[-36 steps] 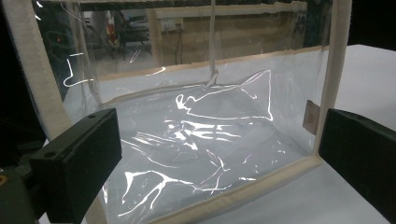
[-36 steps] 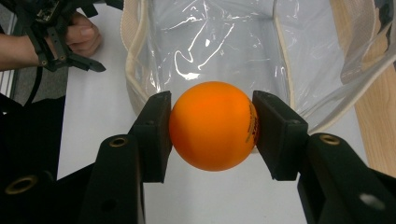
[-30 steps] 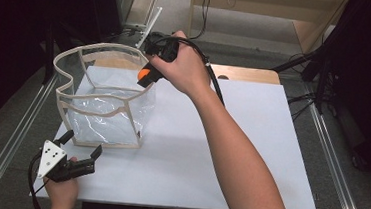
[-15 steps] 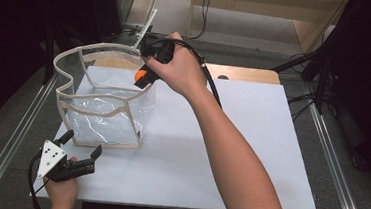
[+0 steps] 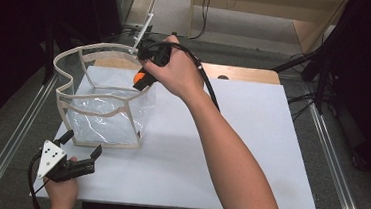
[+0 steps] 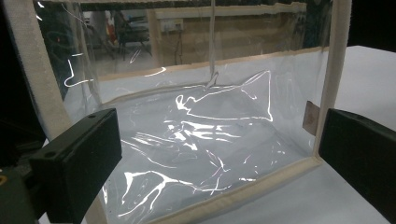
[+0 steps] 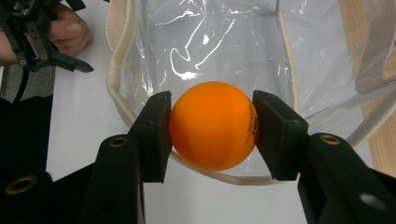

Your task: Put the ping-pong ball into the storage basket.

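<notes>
Counted: 2 grippers, 1 ball, 1 clear bag, 1 table.

Nearest the person, at the table's (image 5: 249, 154) front left corner, the left gripper (image 5: 80, 157) sat low in the left hand (image 5: 61, 192), grey three-cornered plate on top. Its jaws stood wide apart w/ nothing between them; in the left gripper view the gripper (image 6: 219, 154) pointed at the bag's near wall, close to it but not touching.

Next out, the clear bag (image 5: 103, 119) stood upright on the white table, left of centre. See-through plastic walls w/ cream fabric trim along edges and rim, mouth open upward. Inside: nothing I could make out, just glare on crumpled plastic. A small tan tab showed on one side seam in the left gripper view.

Farther back, above the bag's far right rim, the right hand (image 5: 176, 73) held the right gripper (image 5: 140, 78) tilted down toward the opening. Its jaws were clamped on 1 orange ball (image 5: 139, 77), one pad each side; in the right gripper view the ball (image 7: 212, 125) hung over the bag's (image 7: 224, 42) open mouth, not yet inside. Small dark print on the ball's side, too small to read.
</notes>
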The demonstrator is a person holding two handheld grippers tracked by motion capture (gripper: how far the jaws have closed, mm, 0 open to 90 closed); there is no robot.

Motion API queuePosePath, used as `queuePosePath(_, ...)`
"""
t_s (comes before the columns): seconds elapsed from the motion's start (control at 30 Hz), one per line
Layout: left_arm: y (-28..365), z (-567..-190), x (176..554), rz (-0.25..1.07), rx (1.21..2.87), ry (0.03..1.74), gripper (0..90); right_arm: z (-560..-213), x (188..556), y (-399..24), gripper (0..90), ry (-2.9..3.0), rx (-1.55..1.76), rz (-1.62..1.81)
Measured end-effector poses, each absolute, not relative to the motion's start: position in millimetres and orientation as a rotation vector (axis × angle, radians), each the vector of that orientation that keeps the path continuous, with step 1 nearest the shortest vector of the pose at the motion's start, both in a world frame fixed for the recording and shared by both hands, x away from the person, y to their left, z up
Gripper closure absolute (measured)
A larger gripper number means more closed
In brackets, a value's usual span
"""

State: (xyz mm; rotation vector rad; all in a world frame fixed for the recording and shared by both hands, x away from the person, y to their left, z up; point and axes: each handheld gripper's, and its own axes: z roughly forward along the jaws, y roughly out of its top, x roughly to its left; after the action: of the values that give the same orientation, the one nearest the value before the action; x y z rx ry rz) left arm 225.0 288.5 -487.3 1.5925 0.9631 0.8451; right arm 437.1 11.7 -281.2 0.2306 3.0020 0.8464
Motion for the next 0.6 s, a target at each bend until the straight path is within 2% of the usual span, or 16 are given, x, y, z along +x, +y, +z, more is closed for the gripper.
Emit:
queuePosePath(0.23,288.9,-487.2,225.1,0.842,1.59,0.966,0.1,-284.4,438.1,11.1,47.1,2.995,0.236,0.844)
queuePosePath(0.5,288.8,-487.2,225.1,0.843,1.59,0.966,0.1,-283.1,436.2,8.2,20.8,2.941,0.266,0.862)
queuePosePath(0.6,288.7,-487.2,225.1,0.844,1.591,0.966,0.1,-281.5,435.8,4.5,14.6,2.926,0.274,0.899)
